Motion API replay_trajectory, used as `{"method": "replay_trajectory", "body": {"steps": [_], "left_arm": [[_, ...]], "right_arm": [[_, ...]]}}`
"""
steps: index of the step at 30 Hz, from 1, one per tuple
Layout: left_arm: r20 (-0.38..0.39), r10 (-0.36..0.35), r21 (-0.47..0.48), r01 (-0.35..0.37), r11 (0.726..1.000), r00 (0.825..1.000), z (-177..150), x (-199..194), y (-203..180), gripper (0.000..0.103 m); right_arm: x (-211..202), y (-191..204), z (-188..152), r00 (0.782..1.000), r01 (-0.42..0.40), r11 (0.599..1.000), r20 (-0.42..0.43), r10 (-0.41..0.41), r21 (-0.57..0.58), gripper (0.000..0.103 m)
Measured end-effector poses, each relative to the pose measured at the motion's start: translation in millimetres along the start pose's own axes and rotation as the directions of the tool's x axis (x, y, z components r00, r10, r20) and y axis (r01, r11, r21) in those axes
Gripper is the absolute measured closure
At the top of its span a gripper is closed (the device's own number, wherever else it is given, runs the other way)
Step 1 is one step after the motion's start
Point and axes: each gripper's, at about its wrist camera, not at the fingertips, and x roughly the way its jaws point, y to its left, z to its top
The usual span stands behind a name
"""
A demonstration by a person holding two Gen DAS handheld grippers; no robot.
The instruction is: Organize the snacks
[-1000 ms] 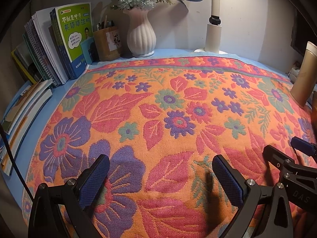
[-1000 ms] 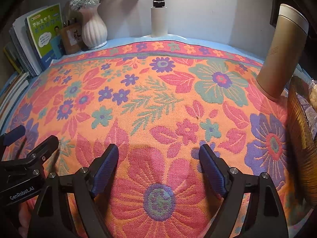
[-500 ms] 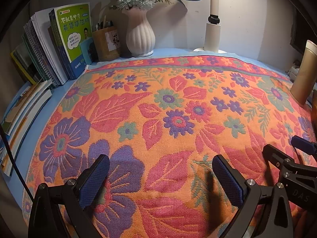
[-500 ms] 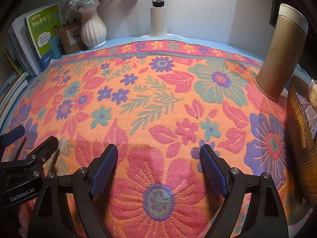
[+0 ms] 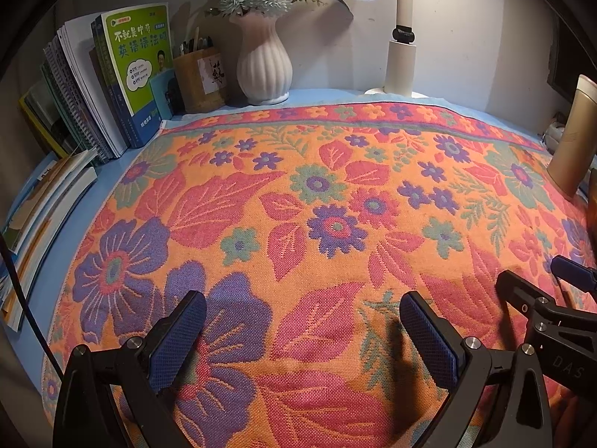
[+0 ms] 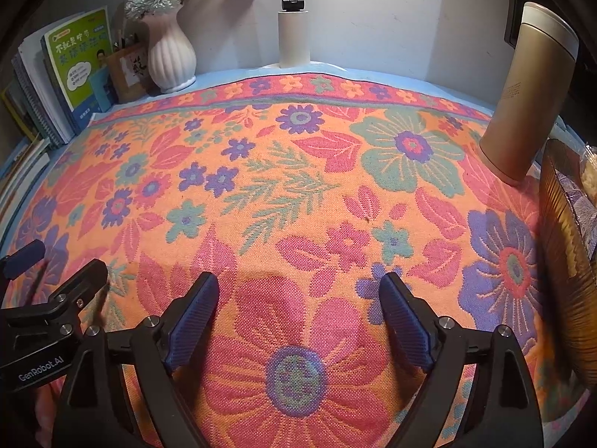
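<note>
Looking through the left view first: left gripper (image 5: 302, 330) spread wide, nothing in it, just cloth (image 5: 335, 194), one vase (image 5: 264, 63), one flask (image 5: 574, 138). Right view: right gripper (image 6: 298, 315) is opening, empty too. Snacks (image 6: 587, 201) sit in one basket (image 6: 563, 261) at far right, so I'd swing right and go in wide.

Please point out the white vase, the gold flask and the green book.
white vase (image 5: 264, 65), left wrist view, ribbed belly.
gold flask (image 6: 522, 104), right wrist view, middle of body.
green book (image 5: 140, 56), left wrist view, front cover.
</note>
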Motion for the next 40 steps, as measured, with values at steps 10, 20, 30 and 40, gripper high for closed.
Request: {"method": "replay_trajectory", "body": {"steps": [10, 20, 30, 40], "left_arm": [[-0.013, 0.01, -0.002, -0.01, 1.0, 1.0, -1, 1, 0, 0.0], [-0.075, -0.019, -0.021, 0.018, 1.0, 0.997, 0, 12, 3, 0.0], [-0.091, -0.029, -0.034, 0.026, 0.999, 0.995, 0, 15, 4, 0.0], [-0.101, -0.042, -0.017, 0.041, 0.999, 0.994, 6, 20, 4, 0.0]], "right_arm": [[2, -1, 0, 1.0, 0.015, 1.0, -0.012, -0.015, 0.013, 0.009], [2, -3, 0, 1.0, 0.016, 0.999, -0.008, -0.015, 0.028, 0.009], [5, -17, 1, 1.0, 0.025, 0.996, -0.018, -0.023, 0.089, 0.006], [11, -8, 6, 0.997, 0.055, 0.997, -0.061, -0.052, 0.048, 0.0]]}}
